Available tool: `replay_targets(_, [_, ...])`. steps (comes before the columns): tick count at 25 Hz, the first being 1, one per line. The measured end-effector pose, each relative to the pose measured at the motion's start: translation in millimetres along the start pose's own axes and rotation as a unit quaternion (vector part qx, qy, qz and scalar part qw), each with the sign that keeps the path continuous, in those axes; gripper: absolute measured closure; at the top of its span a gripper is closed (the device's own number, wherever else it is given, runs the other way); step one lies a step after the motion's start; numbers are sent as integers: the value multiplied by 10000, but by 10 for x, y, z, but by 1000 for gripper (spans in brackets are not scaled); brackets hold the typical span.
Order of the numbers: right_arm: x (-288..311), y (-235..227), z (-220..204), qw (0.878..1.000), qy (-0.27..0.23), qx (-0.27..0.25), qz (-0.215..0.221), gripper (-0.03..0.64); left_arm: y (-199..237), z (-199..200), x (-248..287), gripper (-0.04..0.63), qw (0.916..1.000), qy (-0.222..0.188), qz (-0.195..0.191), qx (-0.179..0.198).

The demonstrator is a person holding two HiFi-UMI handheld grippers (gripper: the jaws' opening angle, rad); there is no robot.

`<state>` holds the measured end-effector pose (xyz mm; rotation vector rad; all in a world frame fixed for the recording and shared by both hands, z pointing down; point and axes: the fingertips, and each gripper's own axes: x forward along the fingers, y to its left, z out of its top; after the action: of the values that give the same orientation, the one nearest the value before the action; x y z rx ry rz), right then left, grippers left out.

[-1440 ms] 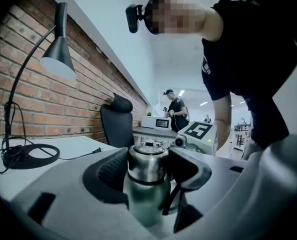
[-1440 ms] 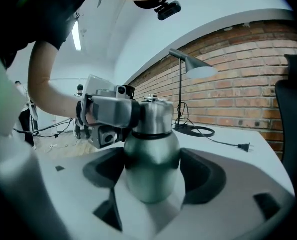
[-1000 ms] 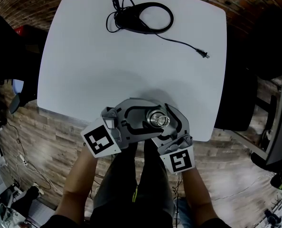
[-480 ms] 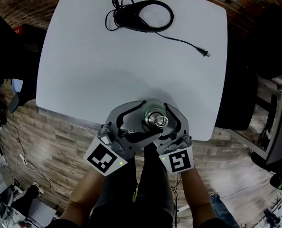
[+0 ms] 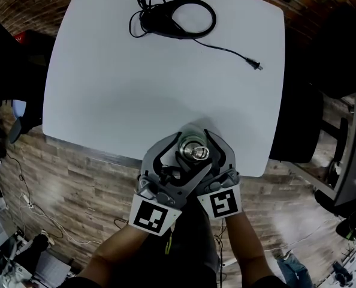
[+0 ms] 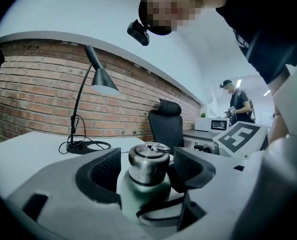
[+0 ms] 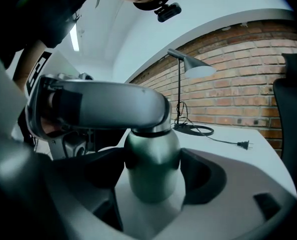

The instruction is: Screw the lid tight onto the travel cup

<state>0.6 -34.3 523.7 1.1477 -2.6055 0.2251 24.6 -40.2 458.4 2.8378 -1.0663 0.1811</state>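
My right gripper (image 7: 153, 178) keeps its jaws clenched on the travel cup (image 7: 152, 156) at the near edge of the white table (image 5: 136, 89). The jaws of my left gripper (image 6: 147, 171) have just been opening and stand loose around the lid (image 6: 148, 159). Beyond are a lamp (image 6: 99, 79), a brick wall (image 6: 28, 94) and a plank floor (image 5: 70, 179).

Travel cup (image 5: 194, 153) — near table (image 5: 136, 83) edge
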Motion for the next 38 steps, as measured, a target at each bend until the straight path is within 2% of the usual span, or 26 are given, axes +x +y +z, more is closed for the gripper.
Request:
replay_targets(3, [-8,14,-19,10000,27,-25,8,275,-8,-42,21,328,9998,105,-60,132])
replay_targets(6, [-16,31,-27,10000,8,-40,0,275,-32,-48,15,328,9995,107,-220,203])
replay_targets(8, [-15,17,-16,10000,6,-9,-18,275,-47,-21,32,328,9982,44,-549,248])
replay_targets(10, [-3,3,-2,10000,-2,34,-46,275,-65,-10,44,328,9929,16,-1139,327])
replay_targets(13, [3,12,-27,10000,-2,49,-56,275,-117,-32,34,328,9764,92,-2098,508])
replay_targets(16, [-8,2,-37,10000,-11,24,-64,275,-175,-33,29,328,9529,176,-2960,635])
replay_targets(18, [3,9,-12,10000,-12,0,-54,275,-178,-17,7,328,9382,216,-3396,630])
replay_targets(20, [4,15,-7,10000,12,15,-45,275,-188,-15,-4,328,9281,249,-3661,625])
replay_targets(23, [-19,4,-48,10000,54,7,-33,275,-224,-46,9,328,9235,262,-3775,632])
replay_targets(28, [-5,12,-40,10000,-15,-70,-27,275,-209,-59,-1,328,9289,155,-3661,534])
replay_targets(34, [-3,2,-40,10000,12,-19,16,275,-212,-74,9,328,9298,154,-3643,497])
replay_targets(38, [-15,10,-14,9994,143,-279,169,274,-209,-66,16,325,9304,126,-3635,459])
